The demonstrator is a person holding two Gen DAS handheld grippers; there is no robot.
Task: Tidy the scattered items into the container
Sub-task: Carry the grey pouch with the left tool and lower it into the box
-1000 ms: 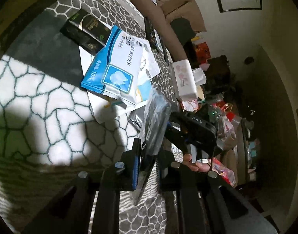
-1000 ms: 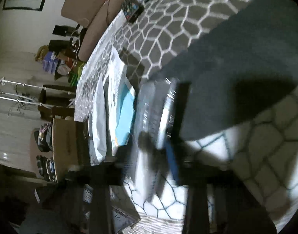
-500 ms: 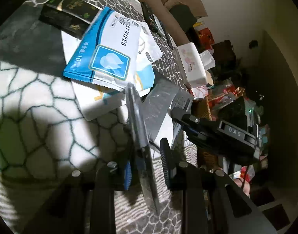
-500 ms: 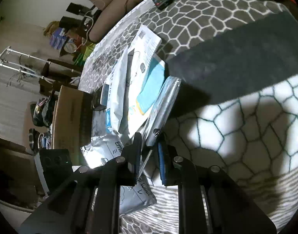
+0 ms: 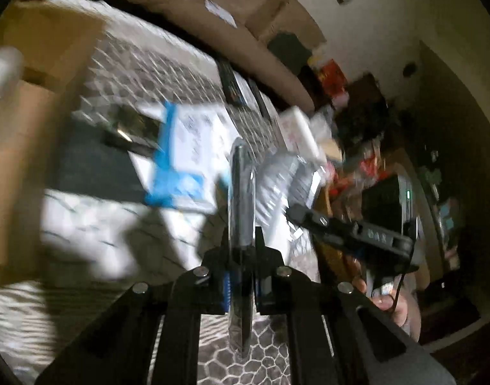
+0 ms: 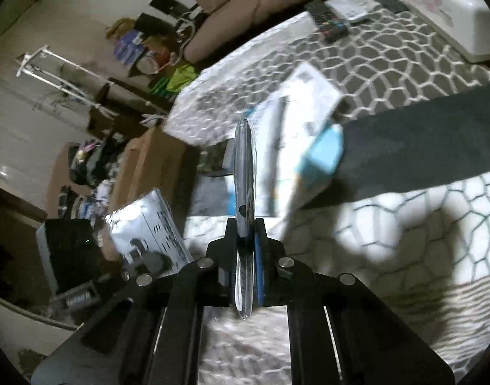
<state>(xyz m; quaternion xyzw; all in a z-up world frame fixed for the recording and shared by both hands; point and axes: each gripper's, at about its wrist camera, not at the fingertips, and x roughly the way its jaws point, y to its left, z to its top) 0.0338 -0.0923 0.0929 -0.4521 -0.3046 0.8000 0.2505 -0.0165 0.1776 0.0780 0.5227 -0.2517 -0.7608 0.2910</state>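
Two hand-held claws each grip a flat, clear-wrapped packet edge-on above a patterned rug point(image 6: 389, 64) strewn with items waiting to go into the cardboard box point(image 5: 30, 122). The left claw point(image 5: 241, 250) is pinched nearly shut on its thin packet point(image 5: 241, 192), which stands upright between the pads and sticks out above and below them. The right claw point(image 6: 245, 240) is closed just as tightly on a similar slim packet point(image 6: 245, 166).

Beyond the left claw's packet, on the rug, lie a blue-and-white wipes pack point(image 5: 187, 157), a dark box point(image 5: 129, 128) just past it, and a silver pouch point(image 5: 277, 179) to its right. The cardboard box sits at the rug's left edge in the left view; the right view shows another silver pouch point(image 6: 148, 234) to the left of that claw's packet, though whether it rests on anything cannot be told. A white tissue box point(image 6: 447, 9) and a remote point(image 6: 328, 22) sit at the far end of the rug.

The risk, as it appears: both packets are slick, and each is held only by a narrow strip. A quick swing toward the box could let one pivot or slide out of the pads and drop back among the clutter. With the right claw's arm point(image 5: 350, 234) close beside the left claw's packet, the two could also knock together on the way.
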